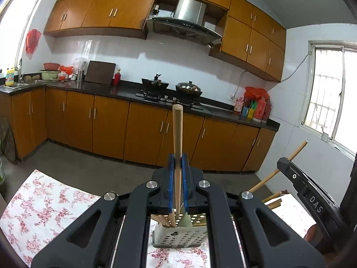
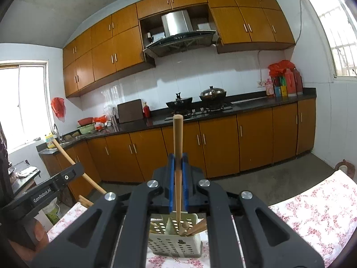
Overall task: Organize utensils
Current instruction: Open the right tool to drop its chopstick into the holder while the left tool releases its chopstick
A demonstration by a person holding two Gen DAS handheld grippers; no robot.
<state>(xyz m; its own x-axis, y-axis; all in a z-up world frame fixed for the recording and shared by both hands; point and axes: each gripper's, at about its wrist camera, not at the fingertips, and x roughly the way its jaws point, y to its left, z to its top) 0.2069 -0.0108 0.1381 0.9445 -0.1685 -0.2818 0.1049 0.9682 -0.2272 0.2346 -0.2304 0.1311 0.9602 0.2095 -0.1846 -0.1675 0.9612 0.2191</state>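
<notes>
My left gripper [image 1: 177,159] is shut on a wooden utensil handle [image 1: 177,134] that stands upright, its lower end inside a grey perforated utensil holder [image 1: 178,237] on the floral tablecloth. My right gripper [image 2: 177,159] is shut on another wooden handle [image 2: 178,143], also upright, its lower end in the same holder [image 2: 176,245]. Other wooden handles lean in the holder's compartments. The right gripper's body [image 1: 308,192] shows at the right of the left wrist view; the left gripper's body [image 2: 51,189] shows at the left of the right wrist view.
A table with a floral cloth [image 1: 40,214] carries the holder. Beyond it are orange kitchen cabinets [image 1: 111,125], a black counter with a stove and two pans [image 1: 169,89], and bottles [image 1: 256,109] at the counter's right end.
</notes>
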